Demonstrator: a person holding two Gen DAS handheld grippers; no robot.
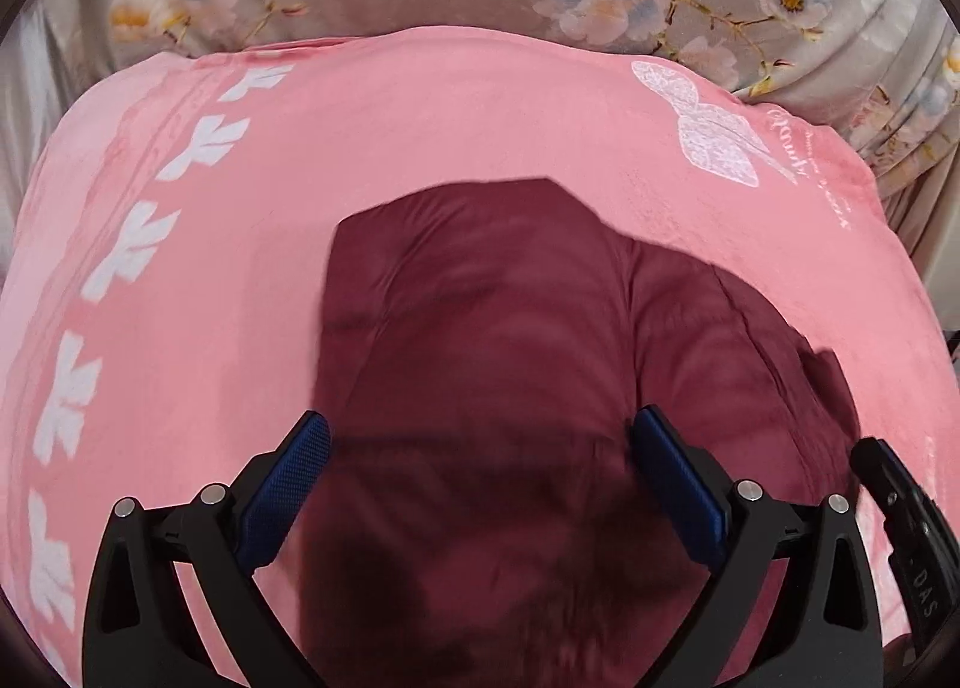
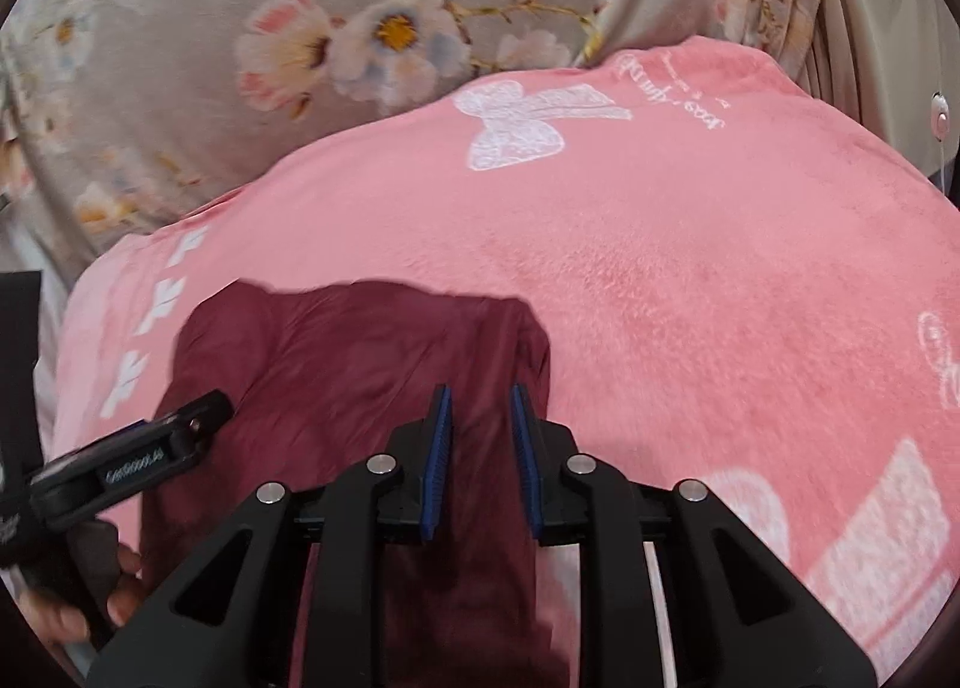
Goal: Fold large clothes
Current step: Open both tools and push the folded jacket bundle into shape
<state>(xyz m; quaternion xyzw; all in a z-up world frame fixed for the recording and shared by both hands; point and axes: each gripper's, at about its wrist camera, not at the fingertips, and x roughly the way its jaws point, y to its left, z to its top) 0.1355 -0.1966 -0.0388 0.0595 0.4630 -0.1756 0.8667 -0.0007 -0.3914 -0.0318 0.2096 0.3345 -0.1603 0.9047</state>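
— Pink fleece blanket (image 1: 480, 105) covers the bed; what's on it?
— A maroon padded garment (image 1: 480, 328), folded, lying at its centre.
— Grippers?
— Left gripper (image 1: 480, 448) spread wide above it, gripping nothing. Right gripper (image 2: 480, 418) narrowly parted, pads clear of cloth.
— Beyond, twelve o'clock?
— Grey floral sheet (image 2: 180, 27).

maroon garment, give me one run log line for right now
maroon garment: folded on pink blanket | left tool: open above it | right tool: narrow gap, no grip
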